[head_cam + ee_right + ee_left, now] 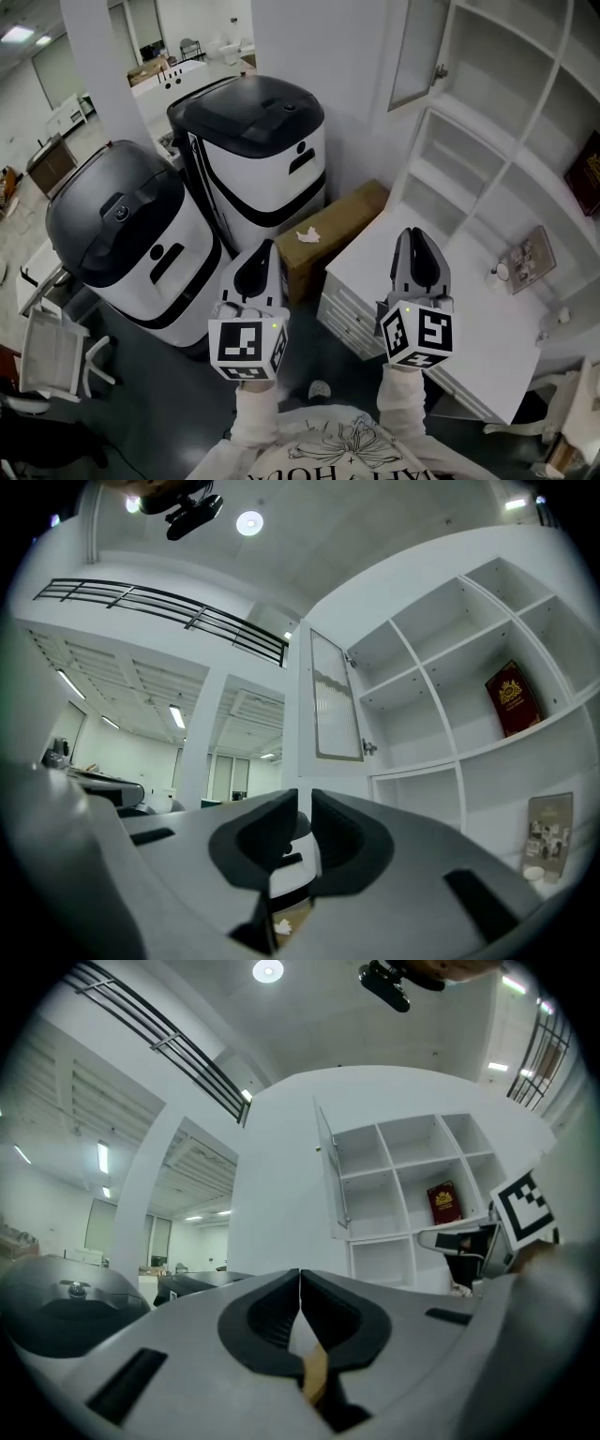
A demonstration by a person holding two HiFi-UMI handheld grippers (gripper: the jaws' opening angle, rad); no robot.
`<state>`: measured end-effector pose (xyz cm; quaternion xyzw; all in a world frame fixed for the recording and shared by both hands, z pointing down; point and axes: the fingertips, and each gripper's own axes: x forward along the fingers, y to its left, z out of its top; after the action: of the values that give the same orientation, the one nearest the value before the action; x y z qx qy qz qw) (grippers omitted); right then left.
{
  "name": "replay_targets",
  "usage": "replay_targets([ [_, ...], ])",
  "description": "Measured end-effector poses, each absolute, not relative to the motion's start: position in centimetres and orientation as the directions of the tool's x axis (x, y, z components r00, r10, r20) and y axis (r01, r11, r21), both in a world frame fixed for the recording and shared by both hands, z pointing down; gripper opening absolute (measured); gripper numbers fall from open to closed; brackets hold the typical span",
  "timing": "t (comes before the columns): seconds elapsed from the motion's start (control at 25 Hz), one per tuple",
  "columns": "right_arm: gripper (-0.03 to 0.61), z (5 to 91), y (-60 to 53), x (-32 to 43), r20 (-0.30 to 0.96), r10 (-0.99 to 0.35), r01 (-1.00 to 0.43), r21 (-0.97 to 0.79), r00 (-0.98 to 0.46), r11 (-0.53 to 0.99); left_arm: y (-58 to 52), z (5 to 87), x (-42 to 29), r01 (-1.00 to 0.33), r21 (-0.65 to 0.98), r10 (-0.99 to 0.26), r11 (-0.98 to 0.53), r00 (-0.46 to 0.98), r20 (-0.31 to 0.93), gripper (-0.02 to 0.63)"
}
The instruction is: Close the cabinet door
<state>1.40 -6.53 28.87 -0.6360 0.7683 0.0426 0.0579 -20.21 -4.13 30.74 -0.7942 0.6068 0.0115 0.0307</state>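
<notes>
The glass-fronted cabinet door (415, 52) stands swung open at the top left of the white shelf unit (525, 122), with its small knob (439, 71) on the edge facing the shelves. My left gripper (267, 246) is held low and well short of the door, with its jaws shut on nothing. My right gripper (415, 234) hovers over the white counter, also empty, with only a thin slit between its jaws. The left gripper view shows the door (328, 1171) edge-on beyond the left gripper (300, 1279). In the right gripper view the door (336, 705) faces me above the right gripper (305, 803).
Two big black-and-white machines (253, 141) (127, 234) stand at the left, with a cardboard box (328, 234) between them and the white counter (469, 319). A red book (589, 173) and a picture frame (527, 259) sit on the shelves. A white chair (56, 352) is at the lower left.
</notes>
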Motion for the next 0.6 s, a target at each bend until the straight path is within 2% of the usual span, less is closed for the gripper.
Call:
replay_targets([
  [0.6,0.041,28.9,-14.2,1.4,-0.131,-0.961,-0.970,0.009,-0.244,0.245,-10.9,31.1,-20.0,-0.976,-0.041,-0.976,-0.214,0.215,-0.033,0.005],
])
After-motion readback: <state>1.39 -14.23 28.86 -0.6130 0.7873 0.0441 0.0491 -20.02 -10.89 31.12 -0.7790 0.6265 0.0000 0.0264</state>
